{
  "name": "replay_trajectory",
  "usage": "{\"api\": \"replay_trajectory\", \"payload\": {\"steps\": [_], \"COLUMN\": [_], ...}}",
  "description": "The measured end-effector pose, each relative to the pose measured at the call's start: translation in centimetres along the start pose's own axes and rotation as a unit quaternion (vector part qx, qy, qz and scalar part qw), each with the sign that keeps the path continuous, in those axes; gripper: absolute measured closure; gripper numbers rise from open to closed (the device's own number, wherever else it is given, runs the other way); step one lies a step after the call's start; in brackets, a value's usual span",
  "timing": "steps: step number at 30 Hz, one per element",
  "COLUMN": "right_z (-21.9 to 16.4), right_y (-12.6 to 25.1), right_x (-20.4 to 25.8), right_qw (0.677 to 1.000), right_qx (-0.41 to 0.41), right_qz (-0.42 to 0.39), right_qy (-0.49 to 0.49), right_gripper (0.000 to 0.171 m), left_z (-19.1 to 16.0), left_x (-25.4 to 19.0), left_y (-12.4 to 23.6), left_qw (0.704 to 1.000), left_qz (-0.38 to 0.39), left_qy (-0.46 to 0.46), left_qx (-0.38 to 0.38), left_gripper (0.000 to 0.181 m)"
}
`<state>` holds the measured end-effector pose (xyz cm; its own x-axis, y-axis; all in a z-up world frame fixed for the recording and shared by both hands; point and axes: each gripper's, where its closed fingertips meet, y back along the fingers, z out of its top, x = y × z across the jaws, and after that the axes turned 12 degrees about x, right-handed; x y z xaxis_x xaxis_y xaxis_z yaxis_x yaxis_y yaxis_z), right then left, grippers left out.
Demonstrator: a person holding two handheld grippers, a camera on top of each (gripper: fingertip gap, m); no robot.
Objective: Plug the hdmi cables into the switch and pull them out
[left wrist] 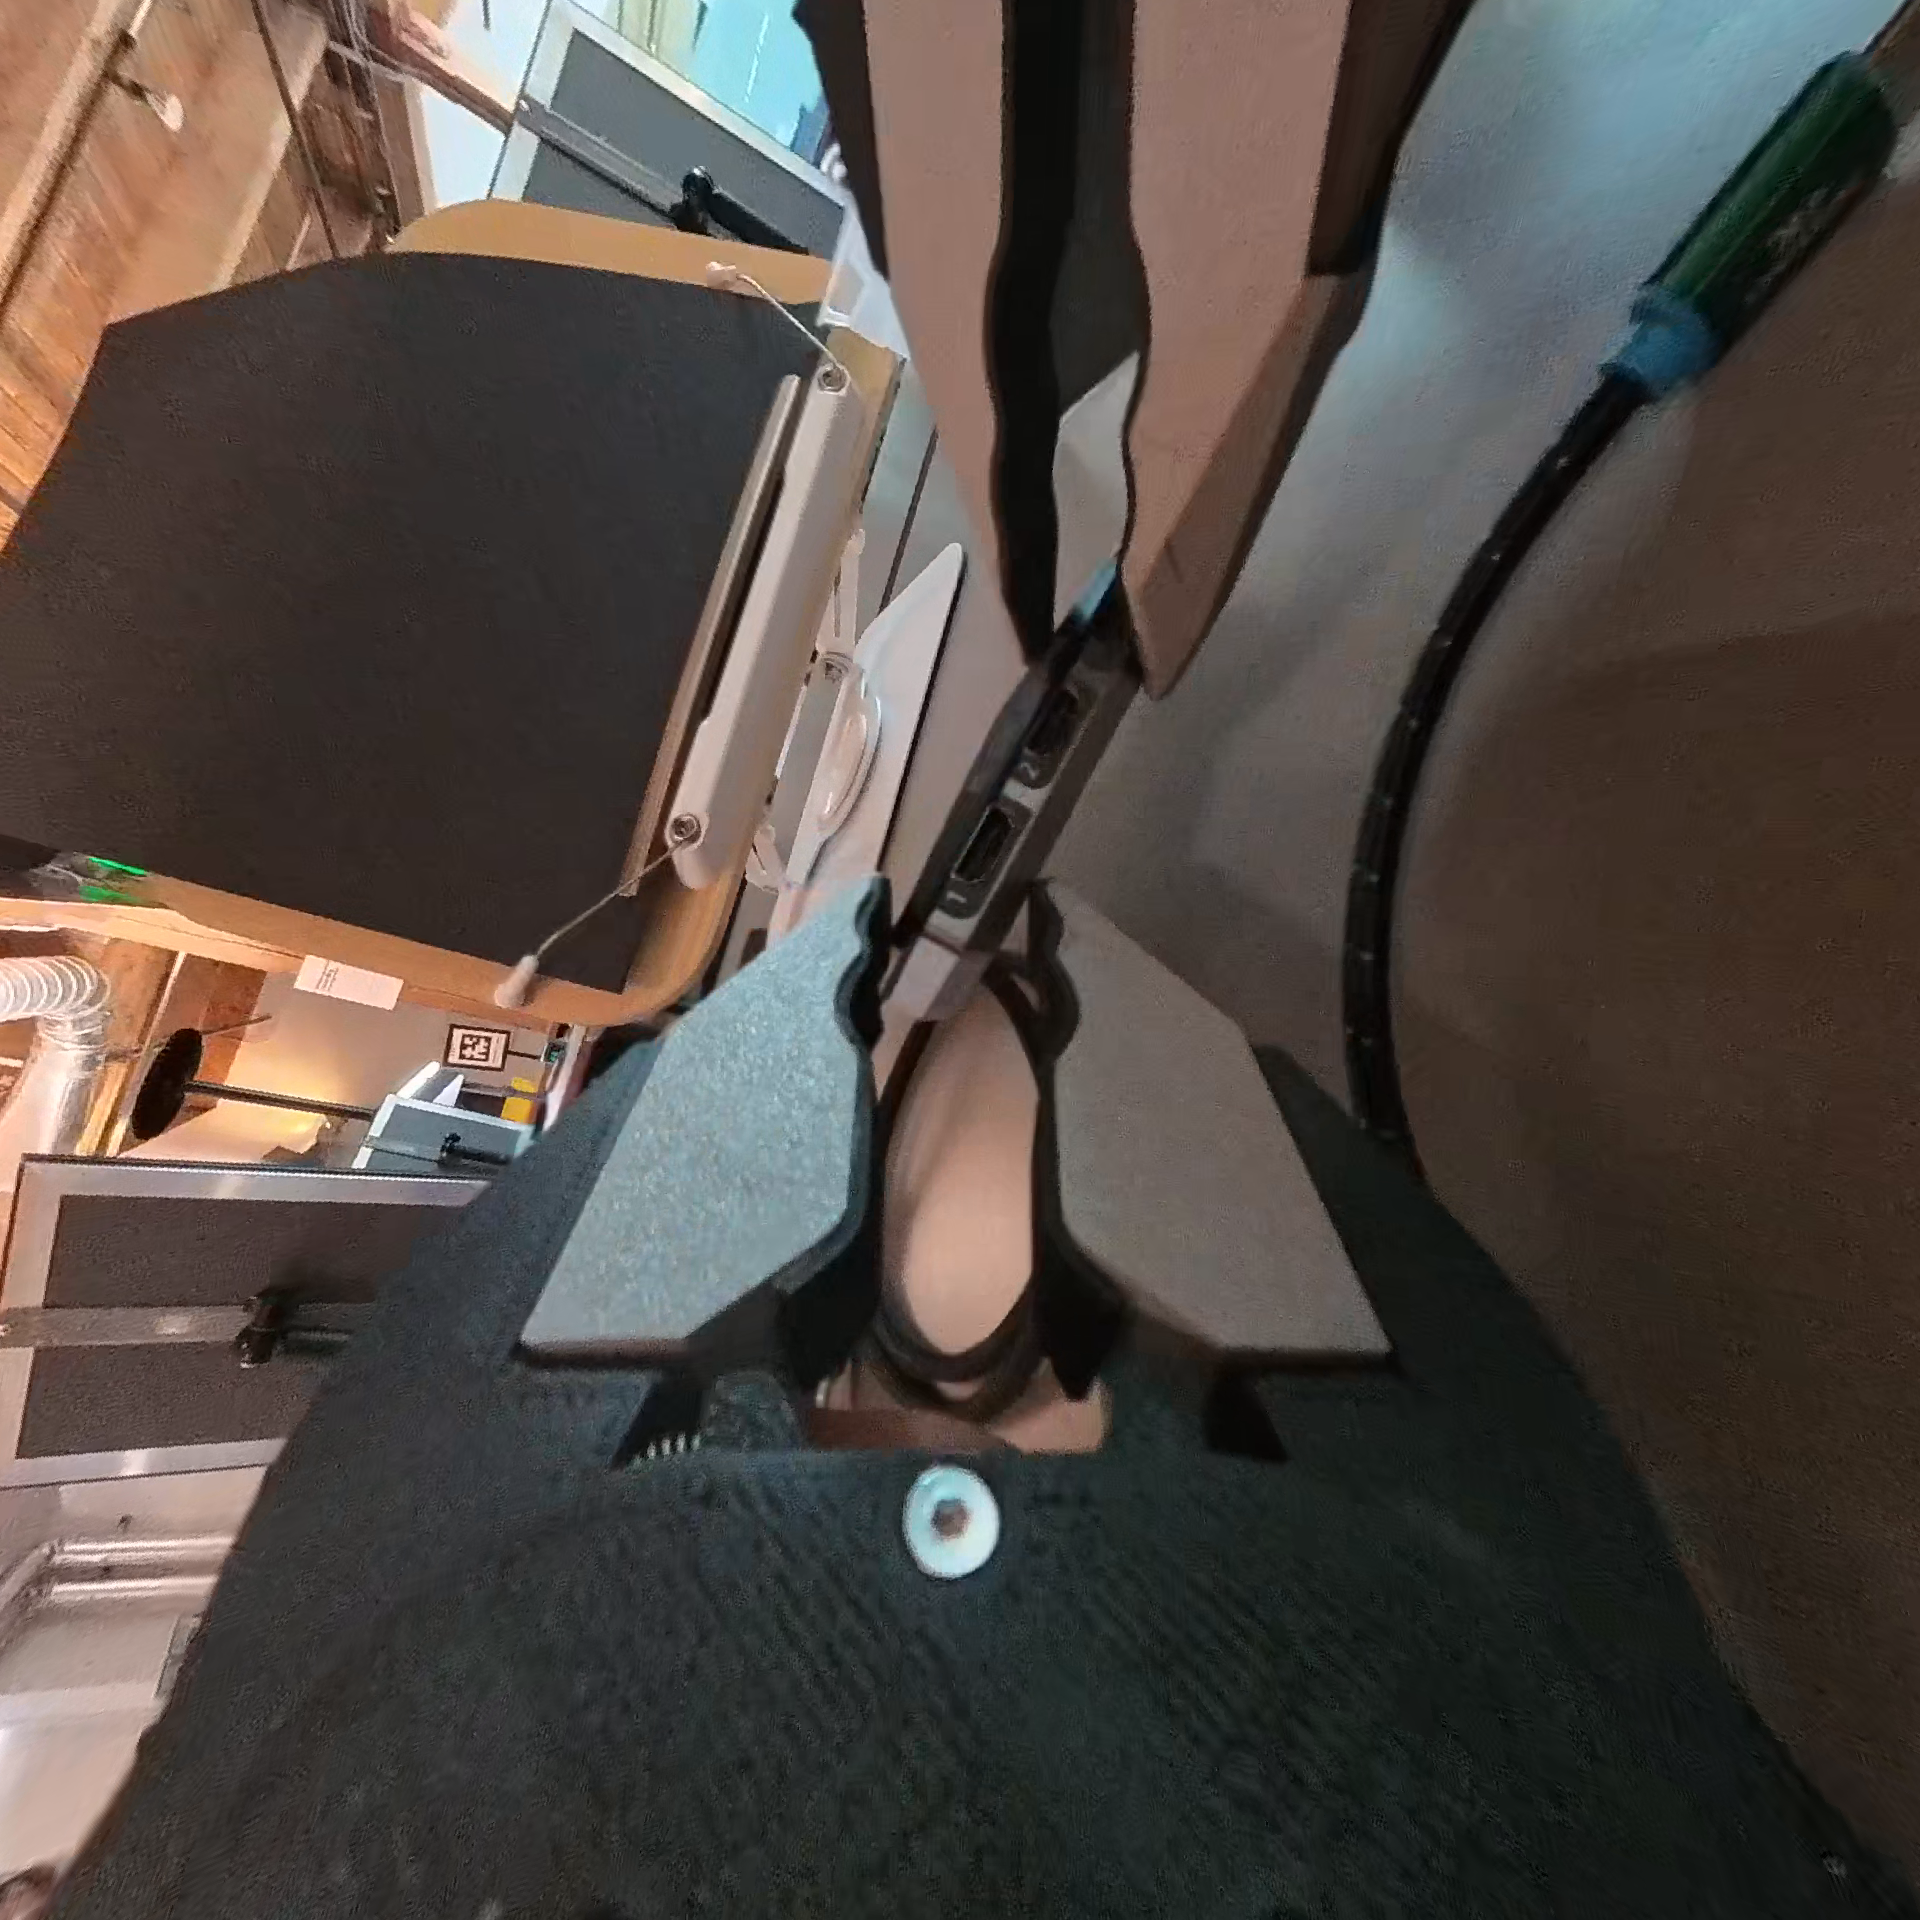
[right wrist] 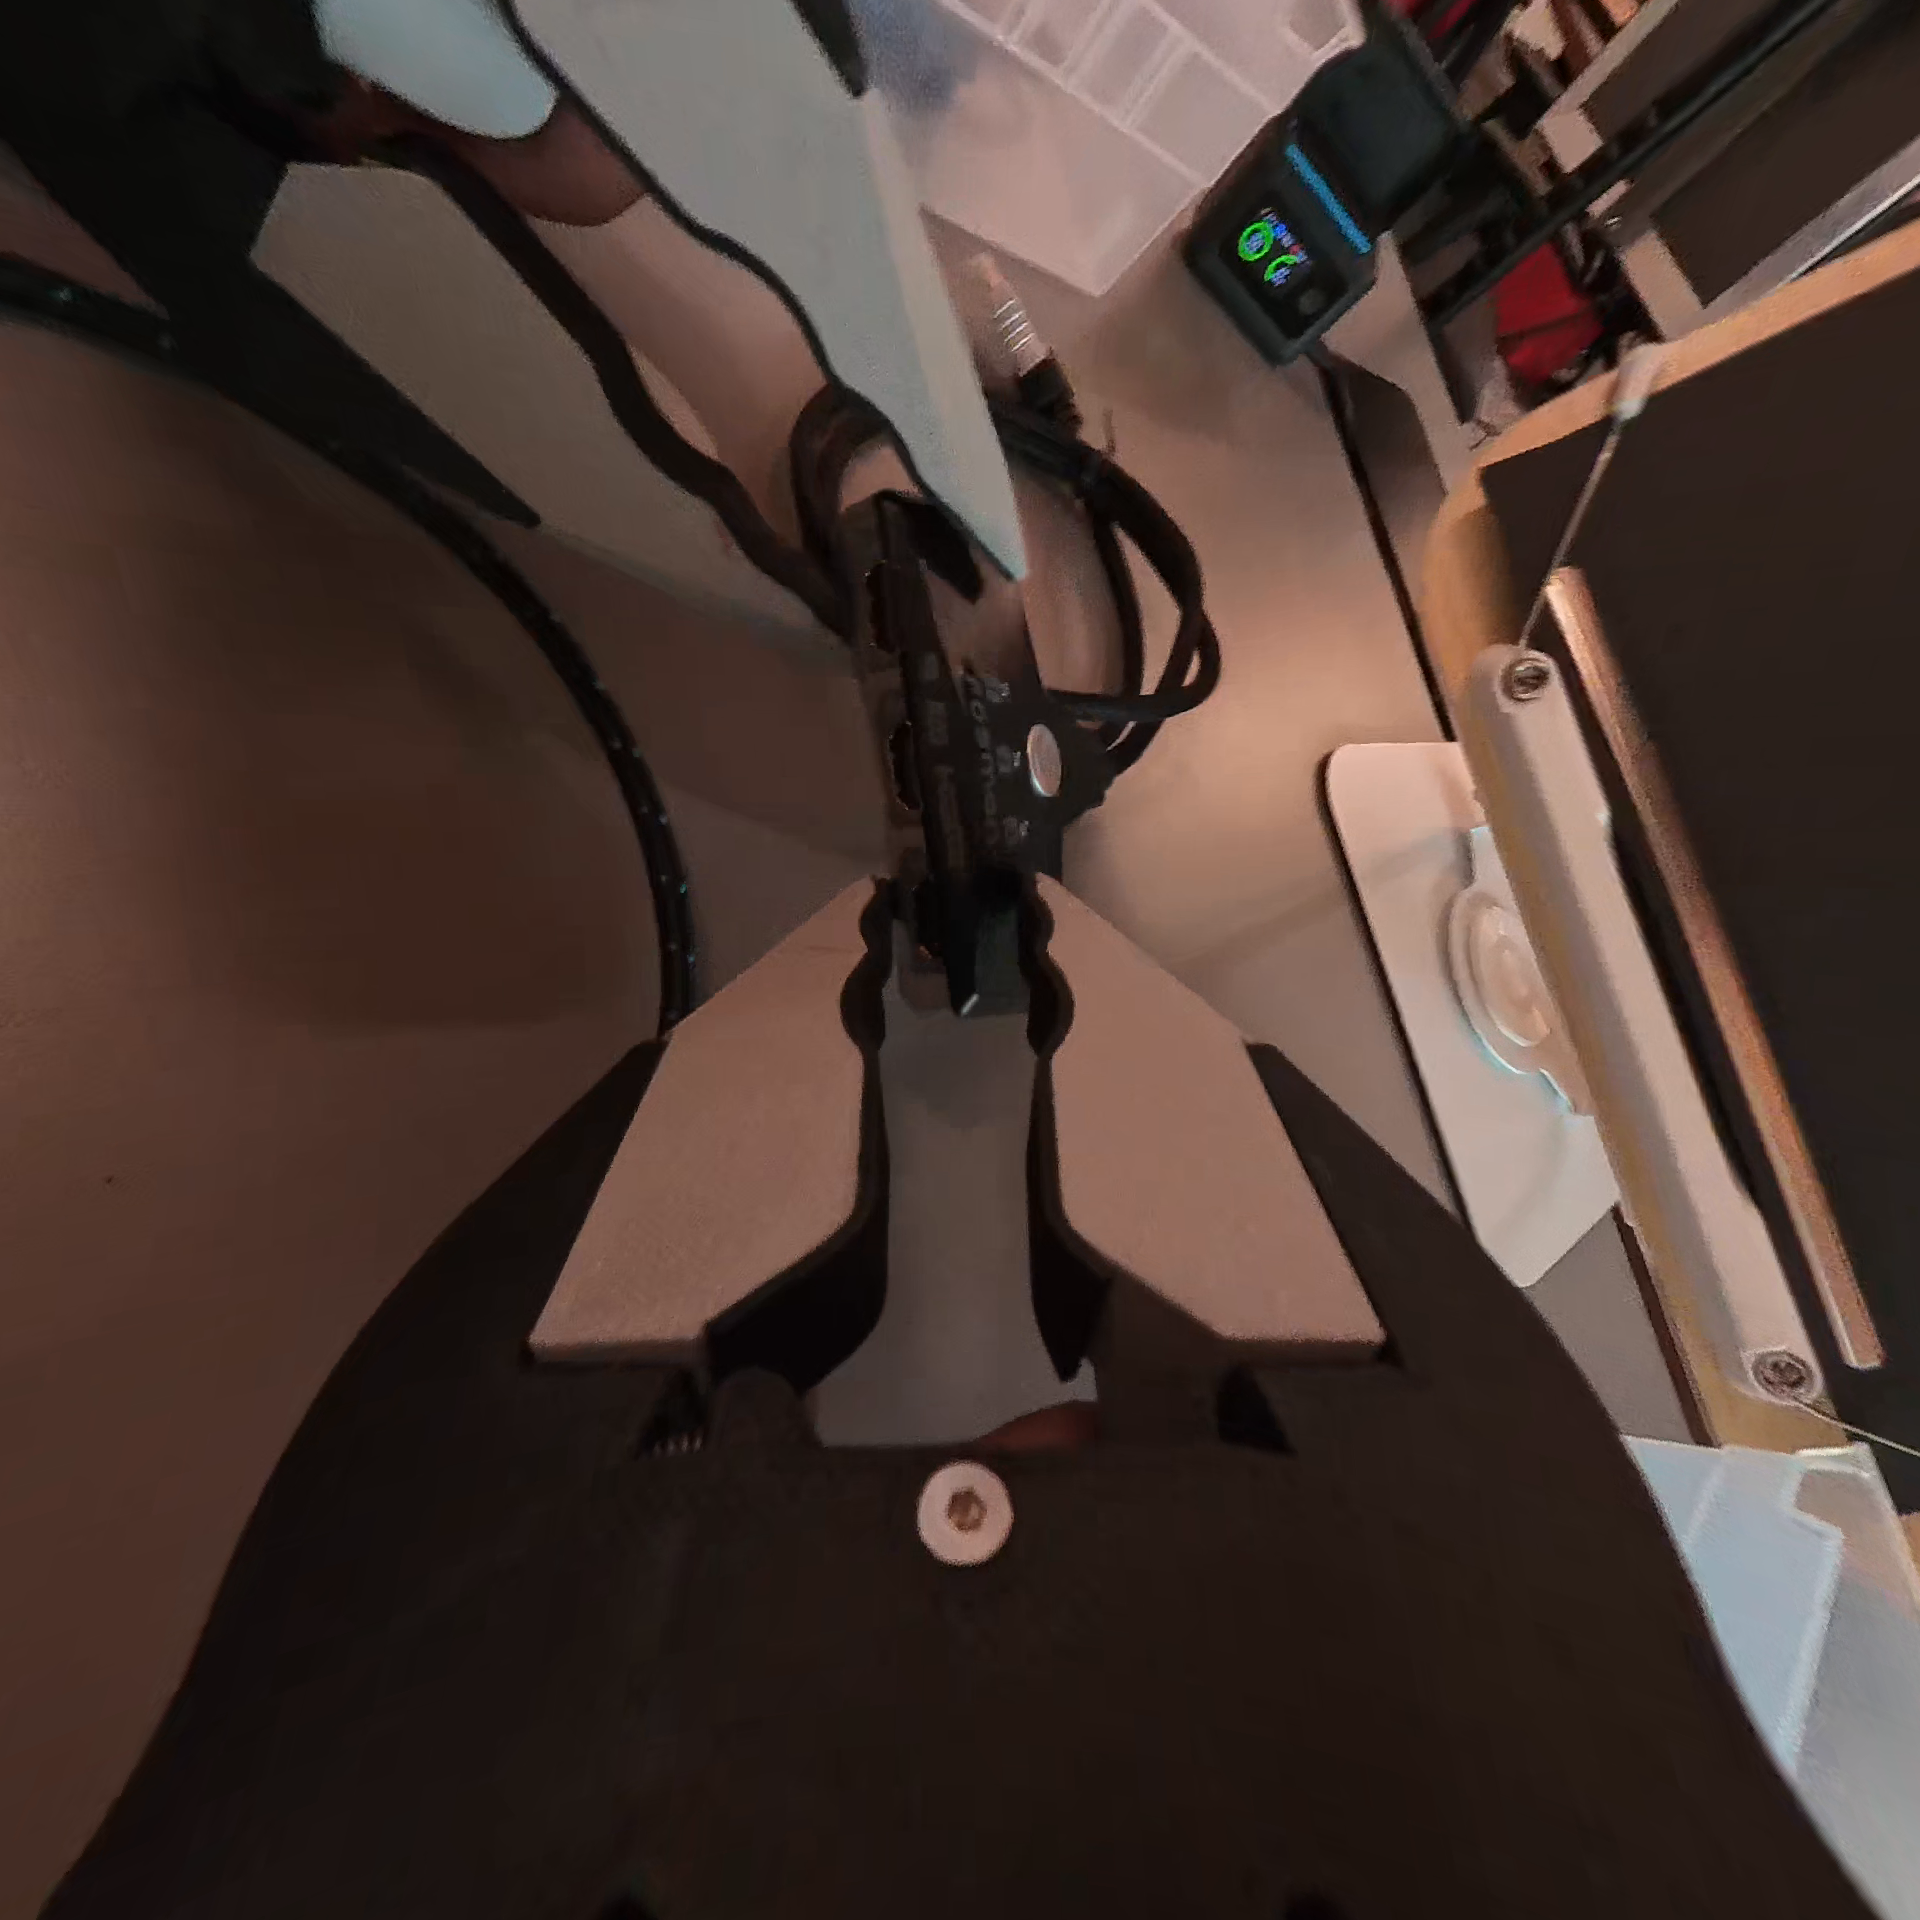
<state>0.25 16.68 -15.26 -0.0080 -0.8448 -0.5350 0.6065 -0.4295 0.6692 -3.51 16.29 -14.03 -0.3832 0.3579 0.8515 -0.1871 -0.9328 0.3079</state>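
Clearly both grippers were clenched on the switch (left wrist: pixel 1023 790), a small black box held up off the table (left wrist: pixel 1714 1143) between them. In the left wrist view it sat at frame centre, tilted, with 2 empty ports facing the camera. The left gripper (left wrist: pixel 961 940) pinched its near end just below centre, and the right gripper's grey fingers (left wrist: pixel 1195 499) came down from the top of the frame onto the far end. In the right wrist view the right gripper (right wrist: pixel 956 935) was shut on 1 end of the box at centre frame, w/ the left one reaching in from the upper left.

A bundle of black cable (right wrist: pixel 1132 582) looped just right of the switch in that view, upper centre, w/ a plug (right wrist: pixel 1039 384) lying loose above it. A 2nd dark cord (left wrist: pixel 1455 727) curved down the right side of the left view to a green-ended connector (left wrist: pixel 1766 239) at upper right. No plug was in either visible port, so I'd judge plugging in was not yet done.

To do this step well: prob. 1 gripper should hold the box steady, ports facing out, while the other lets go and takes a plug by its body, not the cord. Line the plug square w/ the port, right way up, then push straight; a tilt would likely jam it.
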Motion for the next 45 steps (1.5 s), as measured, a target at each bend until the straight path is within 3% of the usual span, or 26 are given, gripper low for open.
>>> {"api": "replay_trajectory", "payload": {"steps": [7, 10, 20, 30, 39, 45], "right_z": [0.3, 0.9, -0.1, 0.1, 0.0, 0.6], "right_y": [-0.2, -0.6, -2.1, -2.4, -2.6, -2.2], "right_x": [-1.2, -0.6, -1.1, -2.0, -2.1, -1.8], "right_qw": [0.999, 0.998, 0.983, 0.981, 0.987, 0.987], "right_qx": [-0.011, -0.01, 0.043, 0.051, 0.033, -0.002], "right_qz": [-0.04, -0.056, -0.14, -0.176, -0.153, -0.146], "right_qy": [-0.033, -0.016, 0.107, 0.069, 0.023, 0.067], "right_gripper": [0.149, 0.139, 0.151, 0.151, 0.15, 0.154], "left_z": [-0.1, 0.3, 0.8, 0.7, 1.5, 2.0], "left_x": [0.5, 0.2, -0.7, -0.2, 0.0, 0.4], "left_y": [-0.4, -0.6, -0.7, -0.8, -0.2, 0.8], "left_qw": [0.999, 0.999, 0.998, 0.995, 0.992, 0.971], "left_qz": [0.008, 0.009, -0.015, -0.019, -0.037, -0.109], "left_qy": [0.019, 0.023, 0.046, 0.088, 0.12, 0.205], "left_qx": [0.036, 0.04, 0.032, 0.039, 0.008, -0.052], "left_gripper": [0.159, 0.159, 0.158, 0.158, 0.158, 0.153]}}
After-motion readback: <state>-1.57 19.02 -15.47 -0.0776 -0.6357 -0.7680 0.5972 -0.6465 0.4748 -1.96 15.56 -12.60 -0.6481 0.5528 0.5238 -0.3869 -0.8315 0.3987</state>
